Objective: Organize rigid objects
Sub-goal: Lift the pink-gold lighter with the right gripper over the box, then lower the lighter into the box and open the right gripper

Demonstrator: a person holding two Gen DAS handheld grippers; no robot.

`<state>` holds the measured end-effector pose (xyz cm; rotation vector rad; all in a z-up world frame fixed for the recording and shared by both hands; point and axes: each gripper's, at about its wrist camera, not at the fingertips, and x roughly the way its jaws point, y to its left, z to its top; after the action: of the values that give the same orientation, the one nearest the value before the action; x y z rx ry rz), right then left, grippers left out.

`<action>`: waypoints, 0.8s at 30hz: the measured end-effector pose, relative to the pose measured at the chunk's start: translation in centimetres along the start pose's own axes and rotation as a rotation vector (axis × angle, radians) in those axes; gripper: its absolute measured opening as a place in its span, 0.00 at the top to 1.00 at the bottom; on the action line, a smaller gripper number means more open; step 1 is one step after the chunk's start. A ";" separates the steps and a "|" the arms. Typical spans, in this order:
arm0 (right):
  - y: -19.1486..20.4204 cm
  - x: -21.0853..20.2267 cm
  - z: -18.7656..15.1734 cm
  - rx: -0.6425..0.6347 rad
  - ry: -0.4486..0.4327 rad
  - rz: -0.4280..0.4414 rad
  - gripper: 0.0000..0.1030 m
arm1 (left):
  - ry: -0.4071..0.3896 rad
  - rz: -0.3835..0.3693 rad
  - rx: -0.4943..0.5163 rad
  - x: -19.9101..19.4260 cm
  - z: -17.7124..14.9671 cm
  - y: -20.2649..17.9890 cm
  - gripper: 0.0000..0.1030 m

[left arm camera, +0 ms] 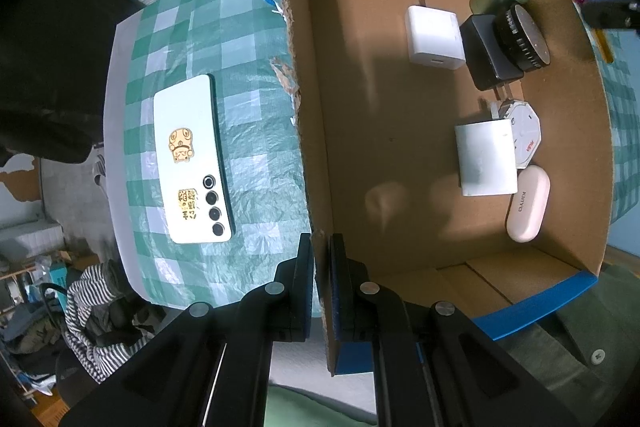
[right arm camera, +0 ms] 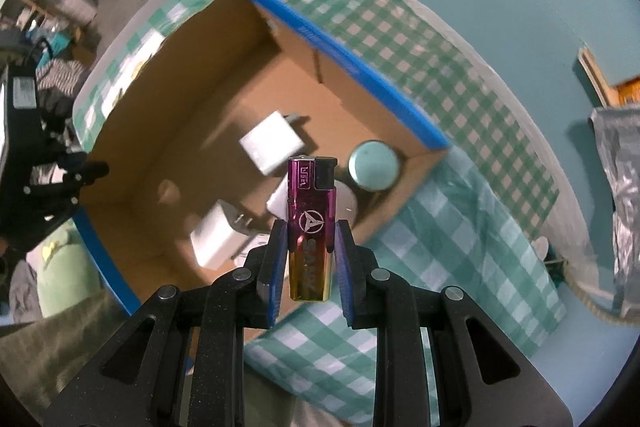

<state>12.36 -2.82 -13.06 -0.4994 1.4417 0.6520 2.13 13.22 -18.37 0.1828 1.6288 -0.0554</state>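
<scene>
While my right gripper (right arm camera: 311, 239) pinches the purple-to-gold lighter (right arm camera: 312, 223) over the cardboard box (right arm camera: 360, 67), my left gripper (left arm camera: 320, 247) is clamped shut on the box's near wall, one finger outside, one inside. The lighter stands upright between the pads, cap end pointing away from the camera, hanging above the box floor close to the corner with the green tin (right arm camera: 373, 165).

To do this step well, I judge: hold the left clamp firm so the box doesn't slide, carry the lighter to bare floor rather than over the crowded side, lower it close to the cardboard, then open. Dropping from height risks a bounce onto the chargers. The open patch near my left gripper looks safest.

Already in the box, along the far side in the left view: white charger (left arm camera: 434, 35), black adapter (left arm camera: 490, 51) with a ribbed black disc (left arm camera: 522, 37) leaning on it, a white block (left arm camera: 486, 157), octagonal white case (left arm camera: 522, 133), pink earbud case (left arm camera: 528, 205). A white phone (left arm camera: 194, 159) lies outside on the checked cloth (left arm camera: 256, 147), probably still to go.

Readable text: "SANY" with a triangle logo on the lighter; "KINYO" on the pink case; part of a size print, "WXYZA08 (315x230x115)mm", on the box's blue rim. Gold stickers on the phone, characters unreadable. Red mark on the octagonal case, too small to read.
</scene>
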 end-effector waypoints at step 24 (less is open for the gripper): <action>2.1 4.9 -1.0 -0.088 0.109 -0.021 0.78 | -0.002 0.002 0.002 0.0 0.0 0.0 0.93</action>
<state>10.23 -1.46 -17.82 -0.6261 1.5122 0.6826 2.15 13.24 -18.40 0.1856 1.6266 -0.0558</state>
